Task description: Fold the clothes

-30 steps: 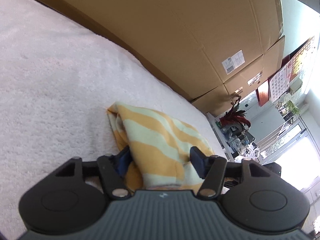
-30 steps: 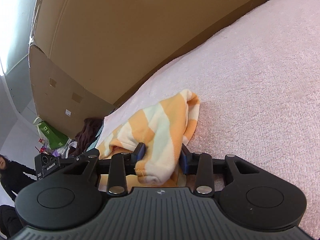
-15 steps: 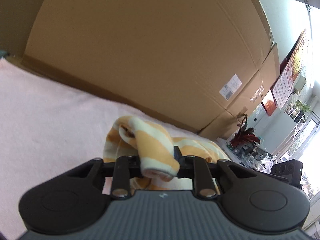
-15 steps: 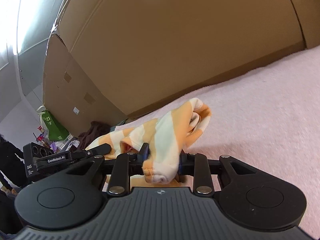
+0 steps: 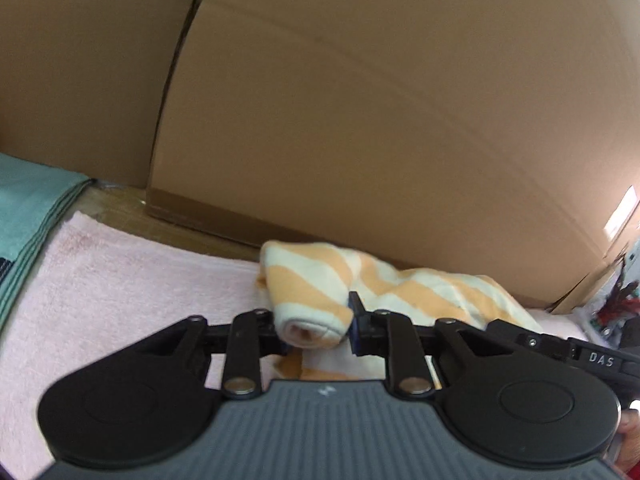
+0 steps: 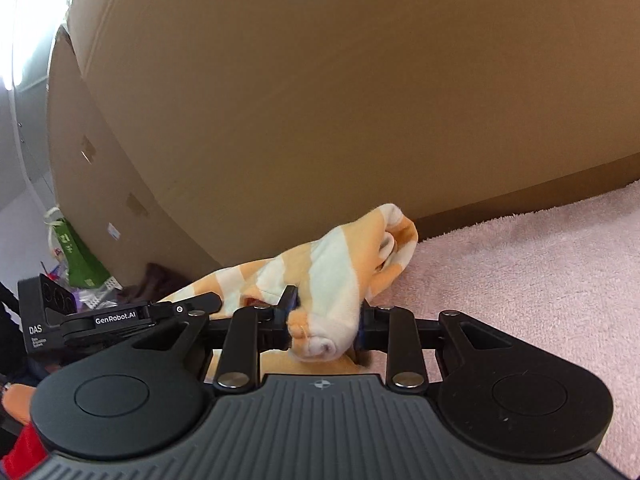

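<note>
An orange-and-cream striped garment (image 5: 312,292) is stretched between both grippers just above a pink towel-covered surface (image 5: 120,280). My left gripper (image 5: 316,320) has a rolled edge of the garment between its pads, which still press on it while the jaws are opening. In the right wrist view my right gripper (image 6: 324,320) is shut on the other bunched end of the garment (image 6: 332,264). The cloth sags between the two grips, and part of it hangs below the fingers, hidden by the gripper bodies. Both grippers are close to the cardboard wall.
Big cardboard boxes (image 5: 360,120) (image 6: 320,100) stand right behind the towel's far edge. A teal cloth (image 5: 24,208) lies at the left. A green bag (image 6: 76,252) and clutter sit off the left end. The pink towel (image 6: 520,272) stretches to the right.
Both grippers have carried the garment toward the cardboard boxes, which now fill the views. The left gripper, earlier open around the cloth, closed on its rolled edge.
</note>
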### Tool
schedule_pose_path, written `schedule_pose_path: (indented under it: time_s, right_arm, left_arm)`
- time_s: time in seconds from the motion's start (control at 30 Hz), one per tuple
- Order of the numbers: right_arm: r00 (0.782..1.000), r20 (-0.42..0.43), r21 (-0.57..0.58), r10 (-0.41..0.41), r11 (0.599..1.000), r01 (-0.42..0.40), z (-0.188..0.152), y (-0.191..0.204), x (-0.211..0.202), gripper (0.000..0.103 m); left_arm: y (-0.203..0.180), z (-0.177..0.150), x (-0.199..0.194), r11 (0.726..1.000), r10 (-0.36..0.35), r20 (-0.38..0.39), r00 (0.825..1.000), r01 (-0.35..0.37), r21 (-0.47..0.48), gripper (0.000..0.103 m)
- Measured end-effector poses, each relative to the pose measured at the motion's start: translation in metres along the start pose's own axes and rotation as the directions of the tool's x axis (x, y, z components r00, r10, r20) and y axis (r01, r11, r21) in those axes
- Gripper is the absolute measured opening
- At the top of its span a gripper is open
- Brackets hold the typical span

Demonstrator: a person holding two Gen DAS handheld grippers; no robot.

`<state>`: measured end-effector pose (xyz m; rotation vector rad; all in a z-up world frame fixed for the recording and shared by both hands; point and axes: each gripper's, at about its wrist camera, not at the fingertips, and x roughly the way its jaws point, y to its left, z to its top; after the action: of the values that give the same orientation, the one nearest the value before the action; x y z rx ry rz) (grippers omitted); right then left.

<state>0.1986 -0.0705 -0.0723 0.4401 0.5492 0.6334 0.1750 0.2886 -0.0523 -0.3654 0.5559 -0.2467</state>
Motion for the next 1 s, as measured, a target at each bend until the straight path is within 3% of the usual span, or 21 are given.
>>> schedule_pose_path:
  time_s: [0.03,0.07,0.1,0.2,0.27,0.4,0.47,0.53,0.6,0.63,0.7,0.83,0.97,1.0]
  right_arm:
    - [1.000,-0.020,0.007,-0.011,1.000,0.012,-0.001,-0.001,0.003,0.031]
    - [0.999,-0.041,0.023,-0.017,1.000,0.018,-0.002,-0.004,0.004,0.034]
    - [0.998,-0.063,0.041,-0.023,0.999,0.025,-0.003,-0.007,0.004,0.039]
    - [0.994,-0.103,0.073,-0.033,0.996,0.041,-0.002,-0.013,-0.007,0.045]
    - [0.995,-0.086,0.055,-0.056,0.997,0.060,0.001,-0.011,-0.023,0.045]
    - [0.985,0.103,-0.096,-0.142,0.984,0.152,0.016,0.008,-0.056,0.044]
    - [0.970,0.170,-0.216,-0.171,0.954,0.206,0.022,0.030,-0.048,0.041]
    - [0.970,0.149,-0.303,-0.190,0.925,0.228,0.020,0.045,-0.024,0.039]
    - [0.969,0.122,-0.376,-0.215,0.894,0.246,0.016,0.058,0.002,0.035]
    - [0.968,0.109,-0.412,-0.228,0.876,0.253,0.014,0.065,0.015,0.034]
    - [0.962,0.073,-0.458,-0.263,0.848,0.267,0.006,0.064,0.030,0.033]
    - [0.944,0.020,-0.506,-0.330,0.811,0.295,-0.007,0.058,0.041,0.033]
    - [0.936,0.052,-0.467,-0.348,0.820,0.331,-0.005,0.068,0.028,0.034]
    - [0.938,0.060,-0.460,-0.340,0.825,0.329,-0.006,0.071,0.026,0.034]
  left_arm:
    - [0.003,-0.001,0.002,1.000,0.009,-0.009,1.000,-0.009,0.006,0.045]
    - [0.004,-0.003,0.002,1.000,0.020,-0.020,1.000,-0.020,0.012,0.050]
    - [0.006,-0.005,0.002,0.999,0.032,-0.031,0.999,-0.032,0.017,0.062]
    - [0.006,-0.008,-0.014,0.996,0.063,-0.020,0.998,-0.062,0.061,0.070]
    - [-0.004,-0.010,-0.033,0.986,0.115,0.019,0.993,-0.117,0.115,0.071]
    - [-0.031,-0.009,-0.066,0.946,0.185,0.151,0.971,-0.217,0.240,0.067]
    - [-0.048,-0.005,-0.065,0.935,0.162,0.190,0.968,-0.212,0.285,0.066]
    - [-0.057,-0.001,-0.047,0.942,0.117,0.164,0.979,-0.162,0.295,0.066]
    - [-0.056,-0.004,-0.023,0.956,0.087,0.072,0.994,-0.104,0.273,0.063]
    - [-0.054,-0.007,-0.010,0.964,0.072,0.018,0.997,-0.074,0.257,0.064]
    - [-0.048,-0.019,0.002,0.972,0.060,-0.019,0.998,-0.054,0.227,0.061]
    - [-0.053,-0.034,-0.006,0.953,0.042,0.011,0.999,-0.043,0.300,0.069]
    - [-0.057,-0.038,-0.009,0.938,0.049,0.077,0.996,-0.072,0.338,0.070]
    - [-0.057,-0.039,-0.009,0.936,0.048,0.083,0.995,-0.074,0.343,0.077]
